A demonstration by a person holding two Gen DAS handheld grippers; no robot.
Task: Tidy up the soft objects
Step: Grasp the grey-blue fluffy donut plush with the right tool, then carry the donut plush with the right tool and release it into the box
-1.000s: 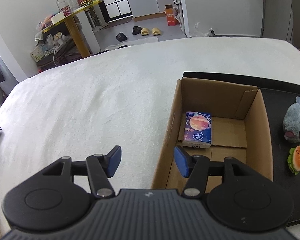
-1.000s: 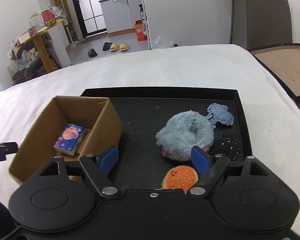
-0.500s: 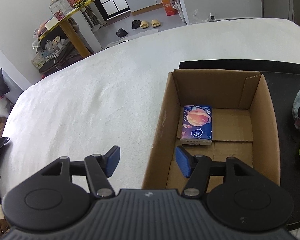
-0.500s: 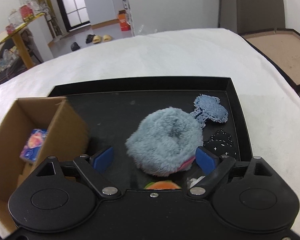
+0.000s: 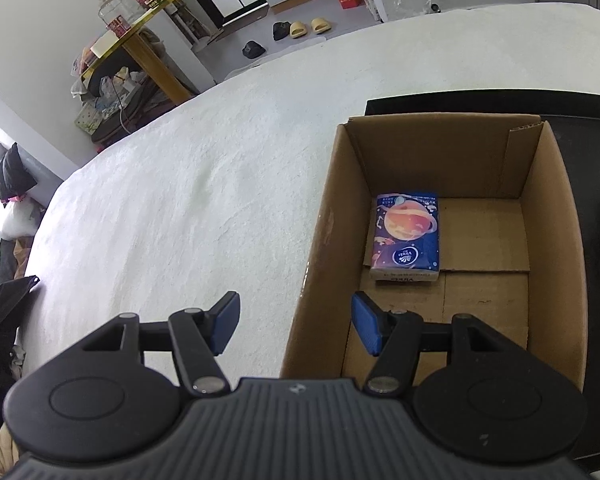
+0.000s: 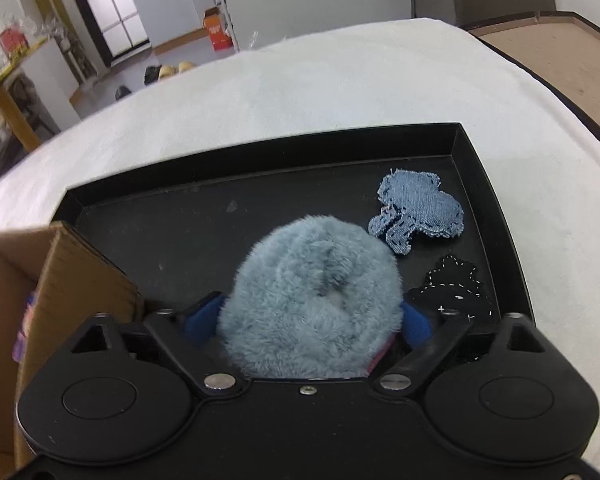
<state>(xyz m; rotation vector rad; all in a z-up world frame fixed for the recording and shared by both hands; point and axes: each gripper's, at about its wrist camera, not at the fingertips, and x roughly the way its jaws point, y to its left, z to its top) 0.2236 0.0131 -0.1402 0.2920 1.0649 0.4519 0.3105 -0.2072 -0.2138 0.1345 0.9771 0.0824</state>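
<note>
A fluffy blue-grey plush toy [image 6: 312,296] lies in the black tray [image 6: 260,148]. My right gripper [image 6: 310,320] is low around it, one blue pad at each flank of the fur. Its jaws are closing, and the plush still looks round and unsqueezed. A denim patch [image 6: 420,208] and a black stitched patch [image 6: 452,288] lie to its right. My left gripper [image 5: 296,328] stands open astride the left wall of the cardboard box [image 5: 440,160], one pad outside and one inside, gripping nothing. A purple tissue pack [image 5: 406,236] lies flat on the box floor.
The box stands at the tray's left end, its corner [image 6: 80,272] close to my right gripper. A white cloth [image 5: 180,200] covers the surface around both. A brown board [image 6: 560,52] lies off to the far right. Furniture and slippers are far behind.
My right gripper has come down and forward over the plush, which now fills the gap between the pads and hides the burger toy. My left gripper has shifted slightly nearer the box wall.
</note>
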